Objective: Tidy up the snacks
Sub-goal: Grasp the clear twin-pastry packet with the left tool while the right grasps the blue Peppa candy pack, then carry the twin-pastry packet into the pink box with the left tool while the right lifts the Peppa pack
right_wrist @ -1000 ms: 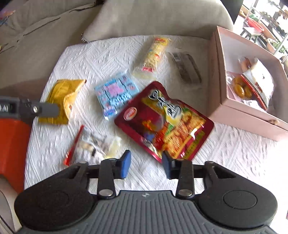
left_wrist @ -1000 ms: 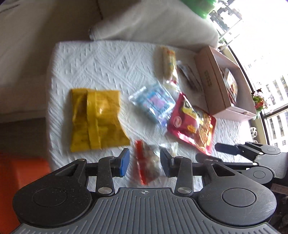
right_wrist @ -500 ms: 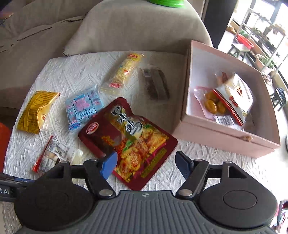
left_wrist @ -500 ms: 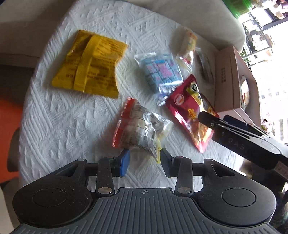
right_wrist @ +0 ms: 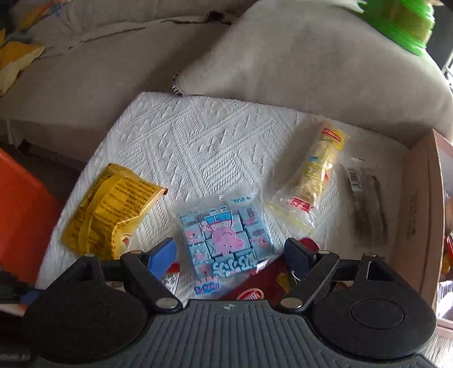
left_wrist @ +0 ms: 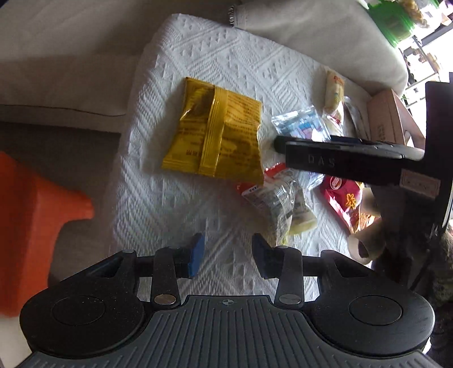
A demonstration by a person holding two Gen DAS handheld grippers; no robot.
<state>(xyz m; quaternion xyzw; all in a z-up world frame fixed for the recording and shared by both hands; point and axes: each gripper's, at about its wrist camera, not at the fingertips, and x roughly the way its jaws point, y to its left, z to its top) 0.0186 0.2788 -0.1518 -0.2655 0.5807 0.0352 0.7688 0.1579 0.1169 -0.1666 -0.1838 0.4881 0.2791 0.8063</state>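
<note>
Snacks lie on a white textured cloth point(left_wrist: 215, 73). A yellow packet point(left_wrist: 218, 136) lies at the left; it also shows in the right wrist view point(right_wrist: 110, 209). A clear packet with a red edge point(left_wrist: 277, 198) lies just ahead and right of my open, empty left gripper point(left_wrist: 228, 254). My right gripper point(right_wrist: 230, 252) is open wide, its jaws on either side of a blue-and-pink candy packet point(right_wrist: 223, 235). A red chip bag point(right_wrist: 263, 283) lies under its right finger. A long yellow wafer pack point(right_wrist: 317, 175) and a dark bar point(right_wrist: 365, 203) lie further right.
A pink cardboard box point(right_wrist: 421, 215) stands at the right edge of the cloth. An orange stool point(left_wrist: 31, 209) is at the left. A grey sofa cushion point(right_wrist: 311, 62) lies behind the cloth, with a green object point(right_wrist: 402, 19) on top.
The right gripper has moved left and forward over the blue-and-pink packet, still open wide. The left gripper has drawn back and left, away from the clear packet, and its jaws have opened a little.
</note>
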